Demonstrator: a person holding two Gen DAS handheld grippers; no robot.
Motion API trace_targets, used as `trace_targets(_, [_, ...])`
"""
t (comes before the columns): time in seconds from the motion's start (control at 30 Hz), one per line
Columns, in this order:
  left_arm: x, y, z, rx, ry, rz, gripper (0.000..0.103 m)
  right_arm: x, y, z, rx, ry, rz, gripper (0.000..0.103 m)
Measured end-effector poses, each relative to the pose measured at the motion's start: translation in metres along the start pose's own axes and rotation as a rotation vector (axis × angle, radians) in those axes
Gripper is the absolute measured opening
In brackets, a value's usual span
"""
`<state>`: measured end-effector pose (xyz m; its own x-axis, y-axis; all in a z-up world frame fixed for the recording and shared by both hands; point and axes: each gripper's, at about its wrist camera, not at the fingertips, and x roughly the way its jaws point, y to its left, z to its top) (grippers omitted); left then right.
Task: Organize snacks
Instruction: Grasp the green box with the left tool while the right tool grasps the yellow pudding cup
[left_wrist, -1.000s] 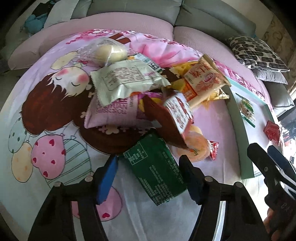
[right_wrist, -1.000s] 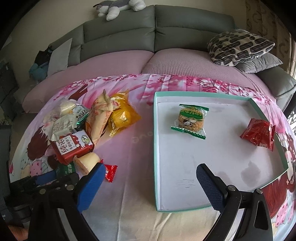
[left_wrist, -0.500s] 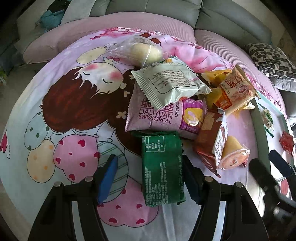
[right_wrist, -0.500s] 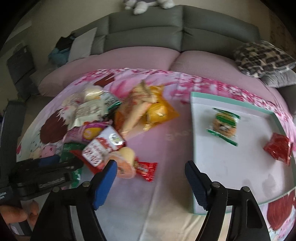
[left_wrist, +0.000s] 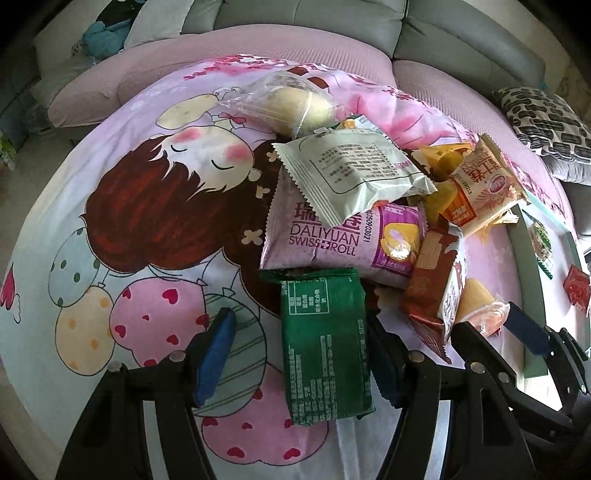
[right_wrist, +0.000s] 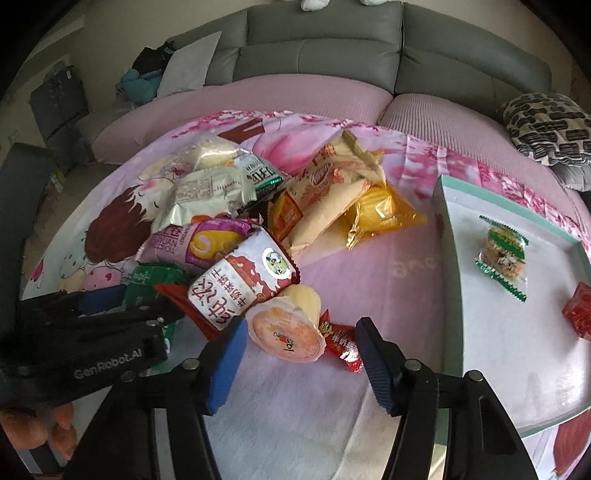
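While two packets lie in the teal tray (right_wrist: 448, 236), roughly nine more are heaped on the cartoon-printed cloth (left_wrist: 122, 206). One green packet (left_wrist: 325, 343) is seen between the left gripper (left_wrist: 299, 354) fingers, its right edge against one pad, the other pad apart. One orange jelly cup (right_wrist: 286, 332) is framed by the closing right gripper (right_wrist: 301, 360) fingers, untouched.

Both grippers, left gripper (left_wrist: 299, 354) and right gripper (right_wrist: 297, 363), are black frames with blue pads, silver screws; one reads "GenRobot.AI".
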<state>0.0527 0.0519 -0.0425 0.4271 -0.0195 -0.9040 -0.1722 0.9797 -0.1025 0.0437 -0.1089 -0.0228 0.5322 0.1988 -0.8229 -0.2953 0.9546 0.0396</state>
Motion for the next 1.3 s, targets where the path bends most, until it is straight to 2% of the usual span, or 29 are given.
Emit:
trace_targets(0.2, [0.0,0.001,0.002,-0.002,-0.001,0.0,0.069,0.005,0.0,0.001,-0.008,0.001,-0.007,0.061])
trace_targets(0.3, [-0.001,0.0,0.001,-0.002,-0.002,0.001,0.069,0.005,0.001,0.001,-0.017,-0.006,-0.006,0.052])
trace_targets(0.37, [-0.001,0.0,0.001,-0.002,-0.002,0.002,0.069,0.003,0.0,0.002,-0.011,-0.014,-0.003,0.041])
trace_targets(0.57, [0.0,0.001,0.001,0.002,-0.005,0.008,0.069,0.001,-0.011,0.002,0.037,-0.021,0.011,0.027])
trace_targets(0.63, [0.0,-0.001,0.002,0.004,-0.007,0.015,0.066,0.0,-0.013,0.003,0.047,-0.027,0.012,0.024])
trace_targets(0.67, [0.0,-0.001,0.002,0.006,-0.008,0.018,0.061,-0.001,-0.014,0.003,0.051,-0.029,0.016,0.023])
trace_targets(0.8, [-0.002,-0.002,0.003,0.004,-0.016,0.021,0.042,-0.003,-0.018,0.002,0.066,-0.034,0.036,0.02])
trace_targets(1.03, [-0.002,-0.001,0.002,0.008,-0.022,0.017,0.042,-0.006,-0.024,0.002,0.083,-0.043,0.05,0.015])
trace_targets(1.3, [-0.002,0.001,0.002,-0.001,-0.021,0.005,0.042,-0.006,-0.021,0.002,0.071,-0.028,0.052,0.015])
